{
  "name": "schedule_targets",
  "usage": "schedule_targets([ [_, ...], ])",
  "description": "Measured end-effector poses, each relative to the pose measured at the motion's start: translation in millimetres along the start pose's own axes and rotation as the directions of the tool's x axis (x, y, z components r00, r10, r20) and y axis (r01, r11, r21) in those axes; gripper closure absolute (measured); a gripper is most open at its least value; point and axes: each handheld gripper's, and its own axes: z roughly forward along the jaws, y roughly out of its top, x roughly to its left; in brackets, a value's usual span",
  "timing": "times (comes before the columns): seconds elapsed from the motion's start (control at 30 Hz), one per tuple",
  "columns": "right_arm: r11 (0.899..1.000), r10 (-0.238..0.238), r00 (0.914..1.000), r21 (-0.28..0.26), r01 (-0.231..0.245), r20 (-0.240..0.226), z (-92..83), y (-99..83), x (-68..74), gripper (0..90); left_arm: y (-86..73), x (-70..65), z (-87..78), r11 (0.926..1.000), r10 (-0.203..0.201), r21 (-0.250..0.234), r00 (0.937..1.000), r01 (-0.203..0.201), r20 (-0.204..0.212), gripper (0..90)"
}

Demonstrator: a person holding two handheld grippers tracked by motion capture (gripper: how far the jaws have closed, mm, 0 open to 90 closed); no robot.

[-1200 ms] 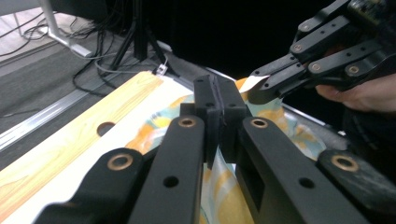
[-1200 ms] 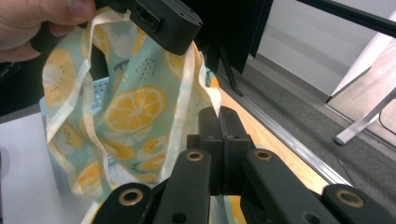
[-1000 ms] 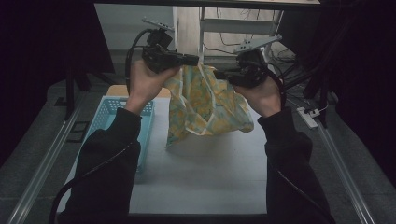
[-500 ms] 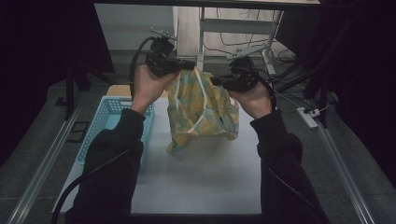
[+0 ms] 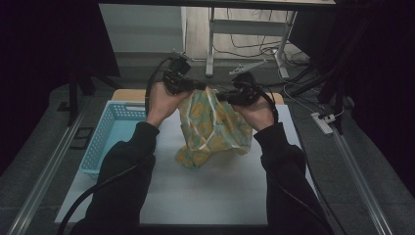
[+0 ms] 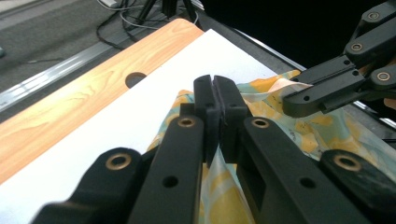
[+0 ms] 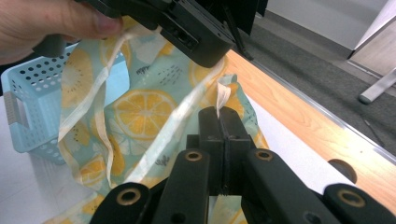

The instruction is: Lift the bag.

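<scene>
Both hands have come down and away from the person since the earlier frames, bringing the lemon-print cloth (image 5: 211, 128) with them, so its lower folds now rest crumpled on the white mat (image 5: 195, 196) instead of hanging free. The left gripper (image 5: 195, 87) sits at about eleven o'clock of the cloth, the right gripper (image 5: 226, 97) at about one o'clock; each has its jaws clenched on an upper edge (pale trim pokes out above the right pair). A blue basket (image 5: 105, 137) stands at nine o'clock of the cloth. Judging by this, the cloth is being lowered to be spread flat, with the top edge yet to be laid down.
</scene>
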Motion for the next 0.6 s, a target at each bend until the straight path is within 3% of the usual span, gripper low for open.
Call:
schedule_targets([
  [0.3,0.998,0.016,0.9990,-0.055,-0.018,-0.042,-13.8,-6.9,3.0,83.0,-7.9,-7.2,-5.0,0.9997,0.026,0.001,0.9990,-0.026,0.036,86.7],
  [0.6,0.997,0.037,0.9983,-0.069,-0.040,-0.046,-22.3,-17.5,5.4,71.5,-22.6,-12.0,-13.5,0.9998,0.020,-0.009,0.9975,-0.019,0.068,62.0],
])
